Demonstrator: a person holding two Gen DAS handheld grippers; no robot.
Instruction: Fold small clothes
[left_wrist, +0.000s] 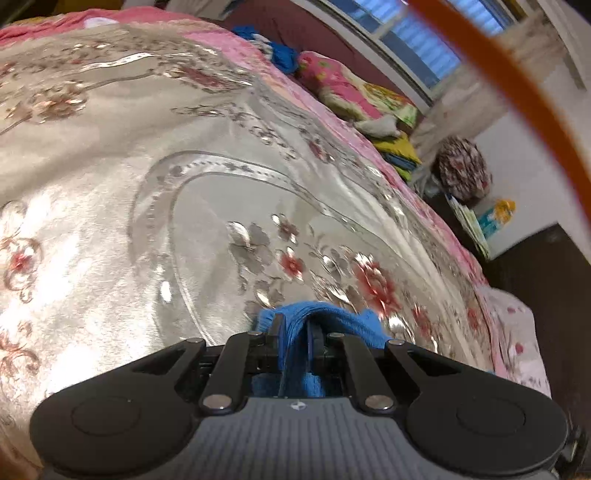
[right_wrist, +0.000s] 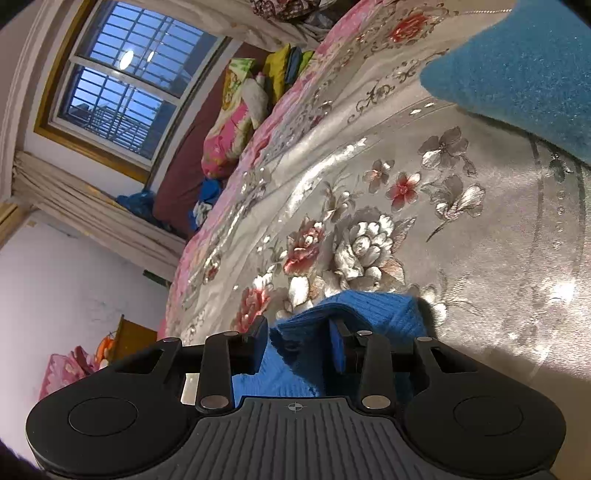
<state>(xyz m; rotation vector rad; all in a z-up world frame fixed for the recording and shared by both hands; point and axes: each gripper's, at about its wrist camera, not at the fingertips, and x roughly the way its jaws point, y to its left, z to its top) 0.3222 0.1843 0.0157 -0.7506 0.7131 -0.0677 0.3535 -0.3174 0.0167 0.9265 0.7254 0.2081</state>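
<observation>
Blue knit cloth (left_wrist: 295, 325) is pinched tight in my left gripper (left_wrist: 295, 334); my right gripper (right_wrist: 301, 345) sits loose around it on the bed (right_wrist: 480, 221).

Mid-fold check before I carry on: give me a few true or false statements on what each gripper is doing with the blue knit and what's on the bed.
1. The left gripper is shut on the blue knit garment. True.
2. The right gripper is clamped tight on the cloth. False: its jaws stand apart, with blue knit lying between them.
3. The bedspread is plain white. False: it is silvery with embroidered flowers.
4. Pillows lie near the window. True.
</observation>
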